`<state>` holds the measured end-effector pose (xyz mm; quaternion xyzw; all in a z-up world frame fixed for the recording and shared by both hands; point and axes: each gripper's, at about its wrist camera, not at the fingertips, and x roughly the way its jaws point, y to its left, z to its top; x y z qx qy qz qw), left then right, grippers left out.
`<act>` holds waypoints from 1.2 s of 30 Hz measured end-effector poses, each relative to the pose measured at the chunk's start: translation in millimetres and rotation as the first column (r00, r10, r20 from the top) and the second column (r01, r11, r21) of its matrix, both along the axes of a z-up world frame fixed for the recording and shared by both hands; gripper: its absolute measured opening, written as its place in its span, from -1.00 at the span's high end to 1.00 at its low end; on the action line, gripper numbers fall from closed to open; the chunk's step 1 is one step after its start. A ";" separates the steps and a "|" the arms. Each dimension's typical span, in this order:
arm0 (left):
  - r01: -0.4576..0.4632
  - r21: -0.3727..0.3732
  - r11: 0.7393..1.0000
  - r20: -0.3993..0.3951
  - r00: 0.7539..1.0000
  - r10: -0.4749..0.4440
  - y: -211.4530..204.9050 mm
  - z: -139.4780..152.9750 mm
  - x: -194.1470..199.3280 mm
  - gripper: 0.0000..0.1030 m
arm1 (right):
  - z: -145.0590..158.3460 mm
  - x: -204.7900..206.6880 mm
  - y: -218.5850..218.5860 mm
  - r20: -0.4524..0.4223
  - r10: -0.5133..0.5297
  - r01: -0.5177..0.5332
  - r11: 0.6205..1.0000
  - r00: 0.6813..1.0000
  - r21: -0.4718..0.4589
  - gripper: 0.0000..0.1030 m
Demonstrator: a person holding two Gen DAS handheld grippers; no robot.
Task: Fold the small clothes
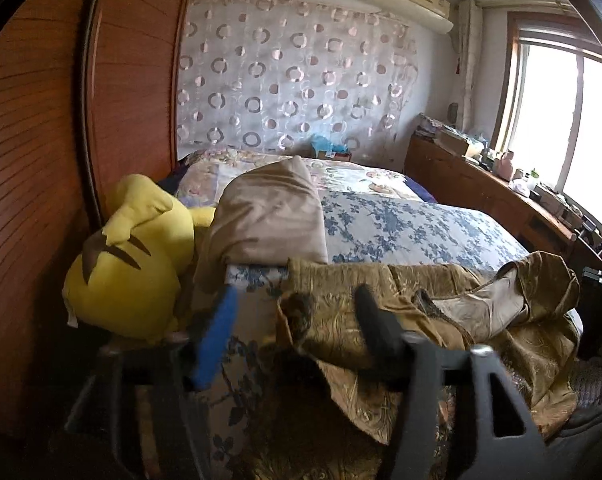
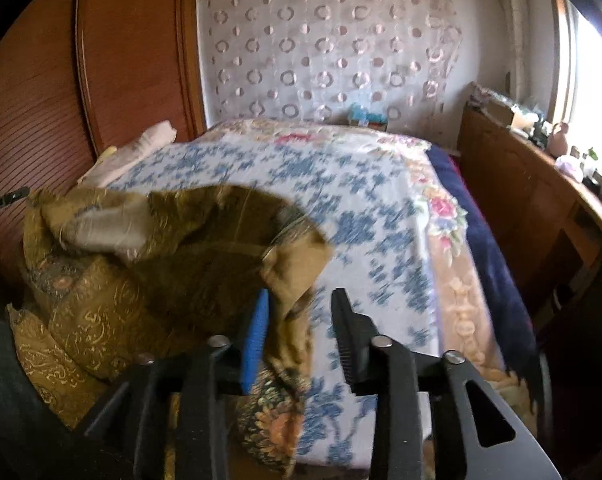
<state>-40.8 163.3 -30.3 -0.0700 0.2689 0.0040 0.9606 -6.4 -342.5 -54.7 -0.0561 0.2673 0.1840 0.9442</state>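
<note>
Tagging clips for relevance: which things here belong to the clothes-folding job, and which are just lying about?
Job:
gold patterned garment
left hand-held gripper
right hand-held gripper
floral bedspread

Lying about:
yellow plush toy
beige pillow
cluttered wooden sideboard

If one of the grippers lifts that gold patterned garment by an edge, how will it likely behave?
The gold patterned garment would probably hang limp rather than hold any shape: it lies crumpled in soft folds on the floral bedspread. Its sheen and smooth pale lining hint it may slide between the pads. It looks light, so a pinched edge would likely drag the rest along.
</note>
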 end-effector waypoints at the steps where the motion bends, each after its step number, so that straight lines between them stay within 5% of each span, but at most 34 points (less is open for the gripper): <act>1: 0.001 0.007 1.000 -0.004 1.000 -0.001 0.2 0.9 3.6 -0.45 | 5.0 -0.8 -4.0 0.015 -0.014 0.014 1.000 1.000 0.006 0.18; 5: -0.018 0.019 1.000 -0.010 1.000 0.018 -0.2 4.5 20.1 -0.47 | 12.9 12.1 -15.9 0.034 -0.091 0.090 0.996 0.995 0.024 0.15; 16: -0.038 0.044 0.998 -0.043 0.998 0.040 -4.1 -1.3 48.0 -0.48 | -9.3 72.9 2.1 -0.070 -0.045 0.051 0.994 0.997 0.094 0.15; 36: -0.011 0.116 0.993 -0.127 0.992 0.026 9.3 -2.3 103.8 -0.48 | -9.4 33.1 22.2 -0.136 0.061 -0.057 0.998 0.989 0.034 0.04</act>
